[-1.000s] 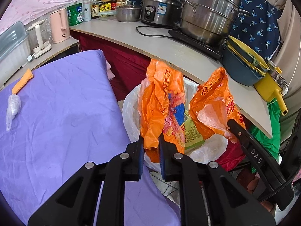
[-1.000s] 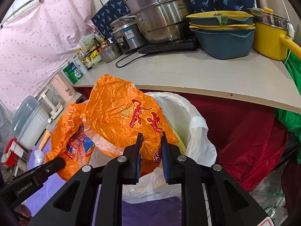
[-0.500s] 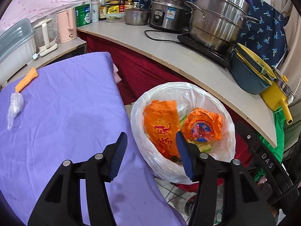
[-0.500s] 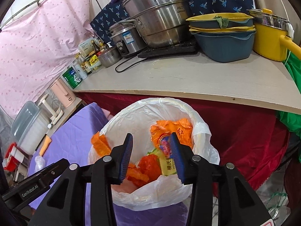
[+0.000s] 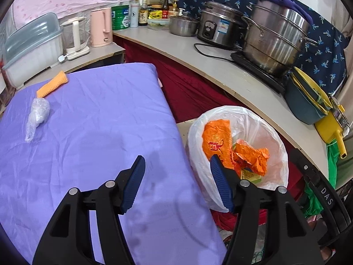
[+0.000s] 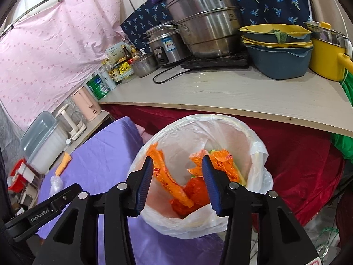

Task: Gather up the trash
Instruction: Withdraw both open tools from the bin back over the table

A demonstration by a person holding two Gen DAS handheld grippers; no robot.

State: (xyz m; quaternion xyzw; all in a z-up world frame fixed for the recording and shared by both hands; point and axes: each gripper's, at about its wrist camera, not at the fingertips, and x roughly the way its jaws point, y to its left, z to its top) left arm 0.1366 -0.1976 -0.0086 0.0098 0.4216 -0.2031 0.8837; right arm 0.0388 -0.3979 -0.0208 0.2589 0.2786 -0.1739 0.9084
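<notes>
Purple cloth (image 5: 92, 119) covers the table beside a cluttered counter (image 5: 249, 88).

Thin glossy white plastic bin liner (image 6: 260, 154), crinkled shiny orange wrappers (image 5: 215, 139), matt creased purple cloth (image 5: 99, 121), polished steel pots (image 5: 273, 37).

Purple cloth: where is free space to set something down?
The purple cloth is bare between the clear wrapper and the white-lined bin. The counter is crowded with pots; only its front strip is bare.

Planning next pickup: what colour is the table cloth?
Plain purple table cloth; the left wrist view shows it best.
</notes>
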